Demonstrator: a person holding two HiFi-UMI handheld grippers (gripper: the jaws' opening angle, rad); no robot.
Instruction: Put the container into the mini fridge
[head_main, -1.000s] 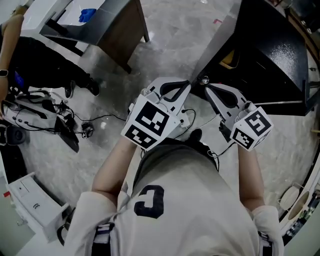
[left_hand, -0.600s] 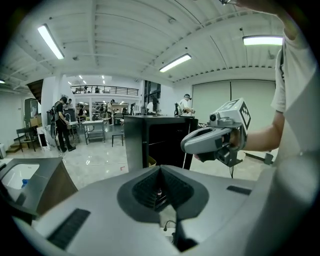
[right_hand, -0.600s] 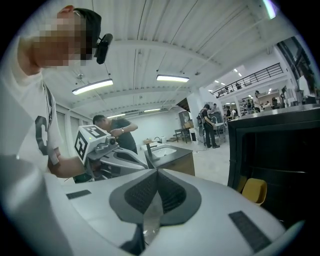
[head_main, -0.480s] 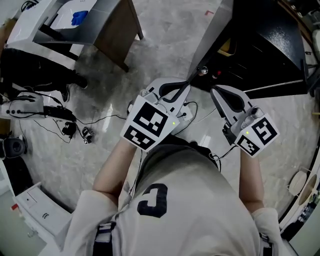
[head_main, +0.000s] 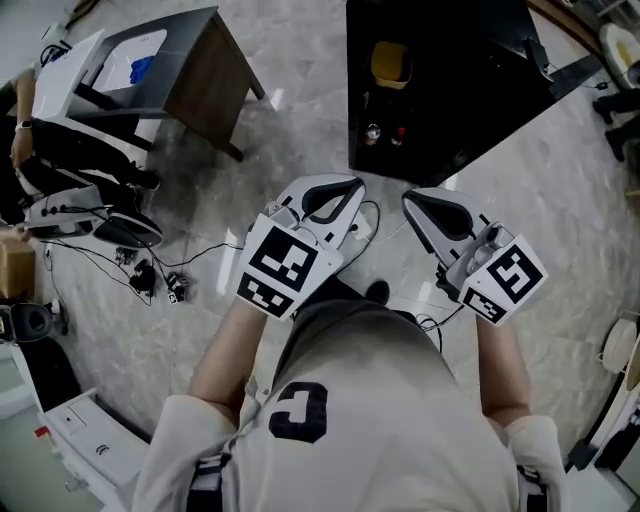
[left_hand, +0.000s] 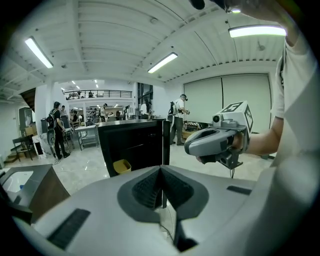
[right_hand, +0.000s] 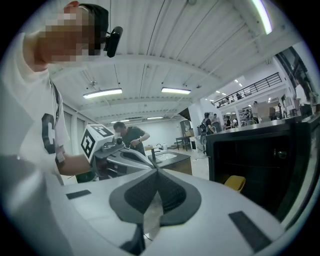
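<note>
A black mini fridge (head_main: 470, 90) stands on the floor ahead of me, its dark inside facing me. A yellow container (head_main: 390, 62) sits in that opening, low down, and shows in the left gripper view (left_hand: 121, 165) and the right gripper view (right_hand: 235, 182). My left gripper (head_main: 354, 184) and right gripper (head_main: 408, 197) hang side by side at waist height, short of the fridge, both shut with nothing between the jaws. Each one is seen from the other's camera: the right gripper (left_hand: 215, 142), the left gripper (right_hand: 120, 155).
A dark wooden table (head_main: 205, 75) with a white sheet stands at the upper left. Cables (head_main: 140, 270) and gear lie on the pale floor beside a person (head_main: 40, 160). A white box (head_main: 85, 445) is at the lower left. People stand far back in the hall.
The head view has swung so that the fridge's opening and the yellow container now show in full at top centre. Both grippers stay shut and side by side.
</note>
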